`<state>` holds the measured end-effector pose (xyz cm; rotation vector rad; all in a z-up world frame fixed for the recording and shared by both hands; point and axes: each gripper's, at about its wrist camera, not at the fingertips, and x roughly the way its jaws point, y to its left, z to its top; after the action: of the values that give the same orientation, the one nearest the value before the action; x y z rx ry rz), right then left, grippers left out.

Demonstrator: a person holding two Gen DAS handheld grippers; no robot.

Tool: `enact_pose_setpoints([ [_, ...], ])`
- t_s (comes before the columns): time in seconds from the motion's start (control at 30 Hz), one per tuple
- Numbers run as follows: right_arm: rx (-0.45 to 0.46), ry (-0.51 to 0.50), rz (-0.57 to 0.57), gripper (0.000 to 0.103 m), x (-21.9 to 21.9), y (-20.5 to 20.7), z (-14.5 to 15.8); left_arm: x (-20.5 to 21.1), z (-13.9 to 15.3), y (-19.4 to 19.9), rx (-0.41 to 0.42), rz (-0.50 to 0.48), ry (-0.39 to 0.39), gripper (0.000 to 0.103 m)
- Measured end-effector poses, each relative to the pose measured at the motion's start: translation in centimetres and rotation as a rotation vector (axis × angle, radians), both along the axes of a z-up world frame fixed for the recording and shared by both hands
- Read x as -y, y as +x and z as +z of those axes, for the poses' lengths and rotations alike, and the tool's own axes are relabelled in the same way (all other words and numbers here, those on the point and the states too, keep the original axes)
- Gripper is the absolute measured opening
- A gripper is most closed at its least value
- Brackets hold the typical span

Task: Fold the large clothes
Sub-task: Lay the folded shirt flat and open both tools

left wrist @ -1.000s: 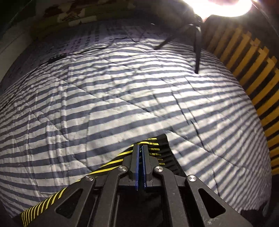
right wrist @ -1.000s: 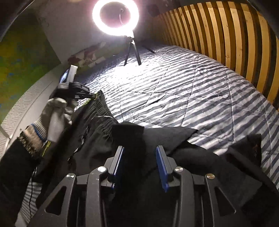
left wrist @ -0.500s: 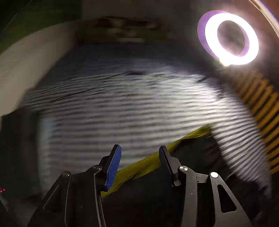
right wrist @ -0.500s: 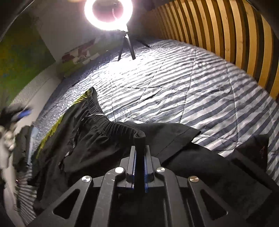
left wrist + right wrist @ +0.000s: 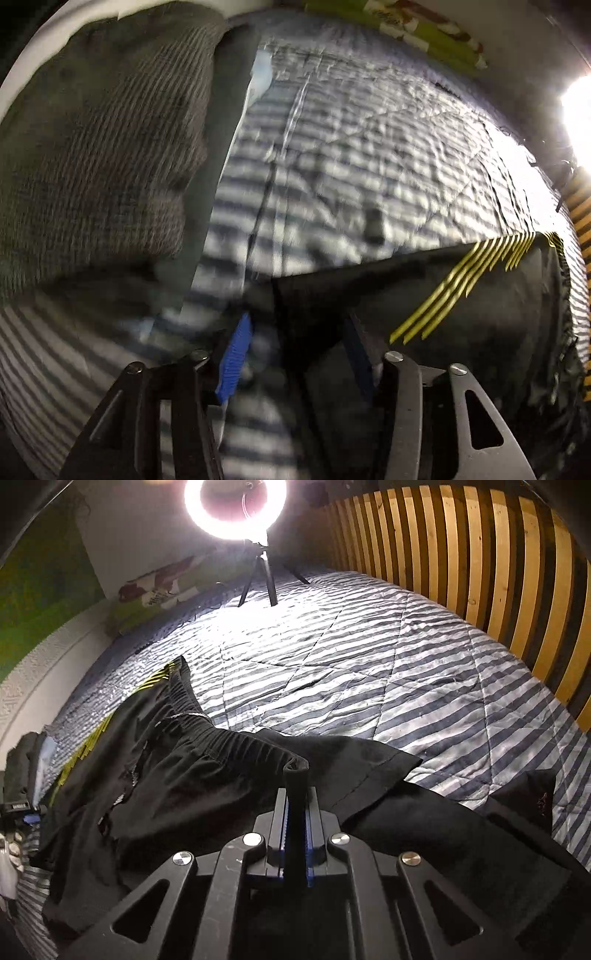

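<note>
Since a second ago the left tongs (image 5: 295, 354) have let go of the yellow-striped edge they were pinching and swung across the bed, and the right tongs (image 5: 295, 827), which stood apart then, have clamped shut on a fold of black cloth.

From the left wrist camera, the picture is blurred. The left tongs are opening, with a blue pad (image 5: 234, 360) on one side and a dark one on the other. Between them I see striped bedspread (image 5: 369, 155) and the edge of the black trousers (image 5: 461, 332); the pads do not press on either. The trousers lie to the right on the bed, with thin yellow stripes (image 5: 458, 284) running down the cloth. A grey ribbed garment (image 5: 96, 147) fills the upper left.

From the right wrist camera, the right tongs are closed on a narrow upright fold of the trousers (image 5: 184, 775), near the gathered waistband (image 5: 229, 738). The rest of the trousers sprawl away to the left over the bedspread (image 5: 369, 664). A ring light (image 5: 236, 507) on a small tripod stands at the far end of the bed, and a wooden slatted wall (image 5: 480, 572) runs along the right. At the far left edge a gloved hand (image 5: 11, 849) shows with the left tongs (image 5: 22, 812).
</note>
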<state>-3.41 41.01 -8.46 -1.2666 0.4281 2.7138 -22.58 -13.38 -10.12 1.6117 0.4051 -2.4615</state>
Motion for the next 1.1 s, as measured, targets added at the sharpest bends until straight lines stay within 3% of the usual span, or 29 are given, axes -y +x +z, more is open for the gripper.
enact_pose_setpoints([
  [0.03, 0.003, 0.006, -0.001, 0.006, 0.1, 0.0, -0.1, -0.2, 0.0, -0.2, -0.003, -0.004, -0.006, 0.045],
  [0.1, 0.005, 0.012, -0.001, 0.006, 0.1, -0.1, -0.2, -1.1, 0.2, -0.6, 0.001, -0.025, -0.128, 0.008],
  [0.17, 0.008, 0.015, -0.002, 0.006, 0.1, -0.2, -0.3, -0.3, 0.5, -1.1, -0.010, 0.007, -0.129, 0.004],
  [0.23, 0.009, 0.018, -0.001, 0.006, 0.1, -0.2, -0.4, 1.2, 1.3, -1.2, -0.023, 0.123, -0.176, 0.000],
  [0.27, 0.010, 0.018, 0.000, 0.006, 0.1, -0.3, -0.5, 1.9, 1.8, -1.0, -0.049, 0.151, -0.156, 0.000],
  [0.33, 0.010, 0.014, 0.000, 0.006, 0.1, -0.2, -0.4, 2.4, 2.5, -0.2, -0.060, 0.120, -0.064, 0.014],
  [0.4, 0.012, 0.011, 0.000, 0.006, 0.0, -0.3, -0.5, 1.9, 3.1, 1.4, -0.066, 0.067, -0.039, 0.021],
  [0.47, 0.013, 0.011, 0.000, 0.006, 0.1, -0.2, -0.4, 0.4, 3.8, 3.9, -0.082, 0.015, -0.001, 0.021],
  [0.6, 0.013, 0.008, 0.000, 0.006, 0.0, -0.2, -0.4, -6.2, 4.7, 8.4, -0.101, -0.206, 0.098, 0.021],
  [0.67, 0.014, -0.003, -0.002, 0.007, -0.1, -0.1, -0.4, -9.0, 3.8, 9.7, -0.052, -0.297, 0.041, 0.021],
  [0.73, 0.015, -0.016, -0.002, 0.007, -0.2, -0.1, -0.4, -11.1, 1.9, 10.6, 0.035, -0.344, -0.122, 0.024],
  [0.77, 0.015, -0.019, -0.002, 0.006, -0.3, -0.1, -0.4, -11.5, 0.9, 11.2, 0.058, -0.331, -0.239, 0.026],
  [0.87, 0.016, -0.031, 0.000, 0.006, -0.5, 0.0, -0.3, -10.3, 2.6, 13.2, 0.025, -0.232, -0.303, 0.028],
  [0.97, 0.014, -0.041, 0.004, 0.006, -0.7, 0.0, -0.2, -10.0, 4.8, 17.1, -0.030, -0.211, -0.196, 0.033],
  [1.03, 0.011, -0.058, 0.007, 0.006, -0.9, 0.1, -0.1, -10.8, 5.3, 19.5, -0.040, -0.248, -0.114, 0.055],
  [1.1, 0.008, -0.079, 0.012, 0.008, -1.1, 0.3, 0.1, -11.5, 5.3, 22.6, -0.043, -0.288, -0.031, 0.067],
])
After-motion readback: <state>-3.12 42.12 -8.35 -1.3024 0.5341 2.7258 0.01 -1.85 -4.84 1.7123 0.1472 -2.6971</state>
